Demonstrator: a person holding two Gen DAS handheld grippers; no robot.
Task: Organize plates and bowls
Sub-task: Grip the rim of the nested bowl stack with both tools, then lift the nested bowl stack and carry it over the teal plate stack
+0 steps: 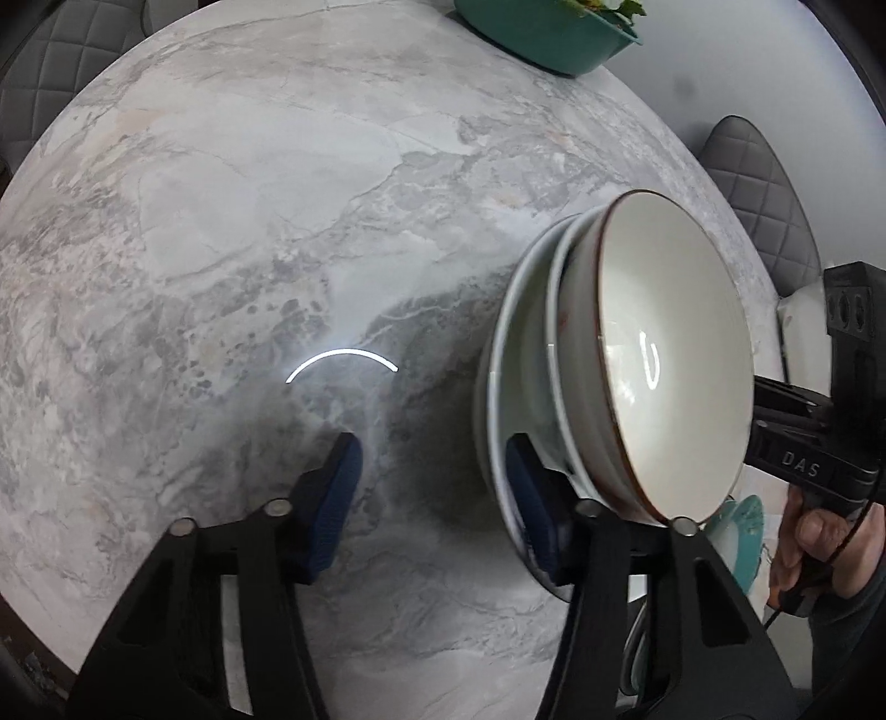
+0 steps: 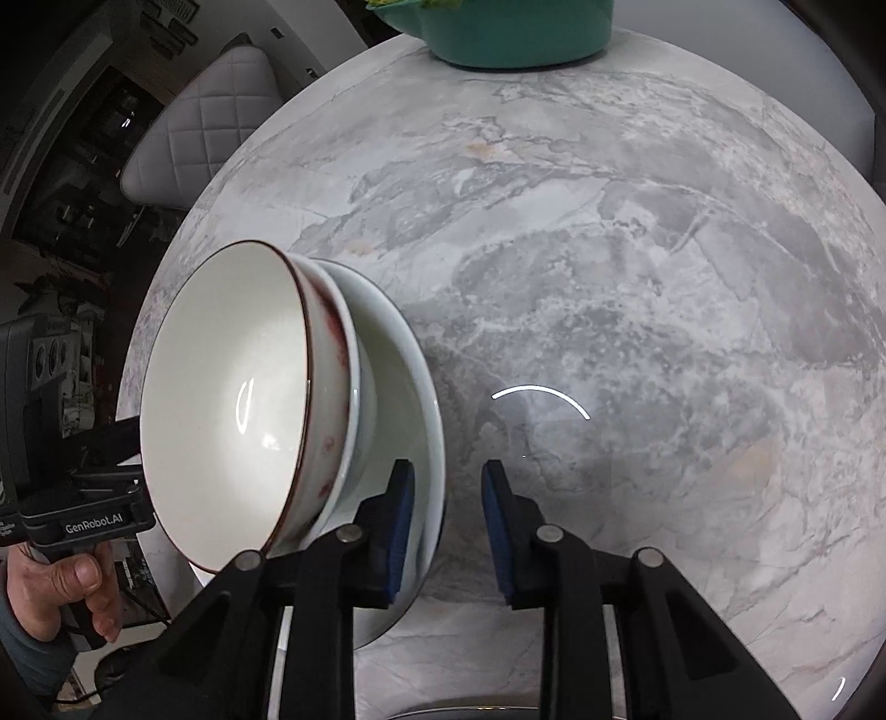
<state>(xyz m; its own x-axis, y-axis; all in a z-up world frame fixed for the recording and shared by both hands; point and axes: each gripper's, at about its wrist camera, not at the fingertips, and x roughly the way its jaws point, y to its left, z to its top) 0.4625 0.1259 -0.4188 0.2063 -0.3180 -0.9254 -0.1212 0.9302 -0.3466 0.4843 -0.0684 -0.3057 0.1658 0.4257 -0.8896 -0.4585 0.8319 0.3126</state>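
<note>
A stack of bowls stands on the marble table (image 1: 221, 221). A cream bowl with a brown rim (image 1: 664, 354) (image 2: 221, 399) sits on top, a white bowl under it, and a wide pale bowl (image 1: 501, 354) (image 2: 410, 376) at the bottom. My left gripper (image 1: 432, 448) straddles the pale bowl's rim, with one blue pad (image 1: 531, 498) inside and the other out over bare table. It is open. My right gripper (image 2: 447, 468) straddles the opposite rim the same way, one pad (image 2: 401, 526) inside, and is open too.
A teal bowl of greens (image 1: 548, 33) (image 2: 498, 33) sits at the table's far edge. Quilted chairs (image 1: 758, 194) (image 2: 205, 127) stand around the table. A teal dish (image 1: 742, 531) shows below the stack. A person's hand (image 1: 819, 543) (image 2: 66, 581) holds each gripper's handle.
</note>
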